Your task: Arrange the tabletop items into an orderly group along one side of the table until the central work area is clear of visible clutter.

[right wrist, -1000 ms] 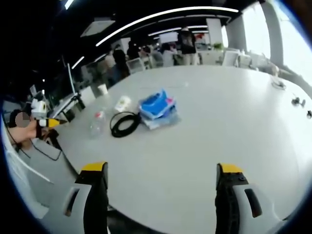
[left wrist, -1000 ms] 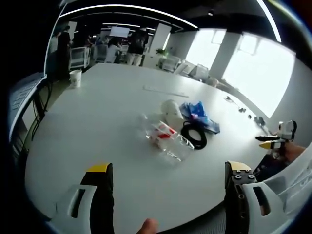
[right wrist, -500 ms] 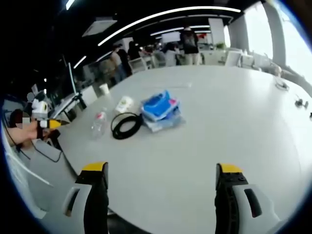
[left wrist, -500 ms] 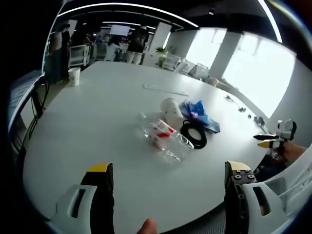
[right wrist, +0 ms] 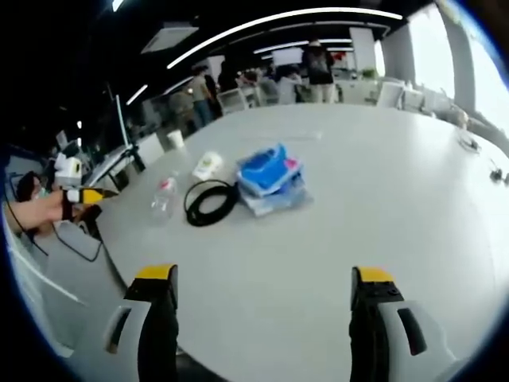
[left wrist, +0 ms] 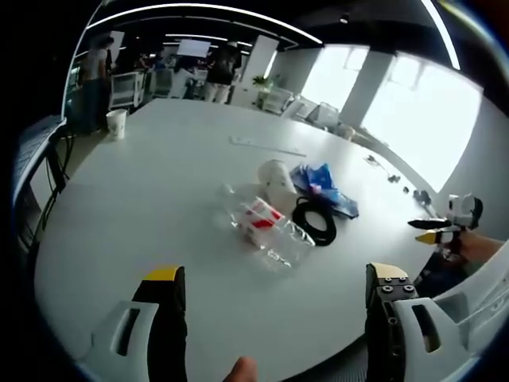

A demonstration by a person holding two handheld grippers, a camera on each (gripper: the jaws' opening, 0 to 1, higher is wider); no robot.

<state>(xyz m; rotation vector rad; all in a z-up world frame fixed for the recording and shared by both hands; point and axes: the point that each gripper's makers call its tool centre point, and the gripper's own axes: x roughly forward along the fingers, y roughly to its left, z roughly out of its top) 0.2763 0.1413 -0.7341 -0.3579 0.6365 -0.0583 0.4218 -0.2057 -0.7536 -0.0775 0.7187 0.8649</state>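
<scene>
Both cameras drift slightly; the clear bottle [left wrist: 264, 231], black cable coil [left wrist: 315, 220] and blue bag [right wrist: 270, 173] keep their places on the white table [left wrist: 151, 191], and both grippers' jaws hold the same wide gap

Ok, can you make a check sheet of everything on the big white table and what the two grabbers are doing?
Surface: white table, mostly bare.
Job's things: clear plastic bottle lying on its side; black cable coil beside it; blue bag pile; white roll, all bunched together.
Clutter: paper cup near the far edge; thin flat strip beyond the bunch.
Grippers: left gripper and right gripper both open, holding nothing, short of the things.
Cables: the coil; small items on the table's window side, too small to name.
Surroundings: office, people standing far back, bright windows.
</scene>
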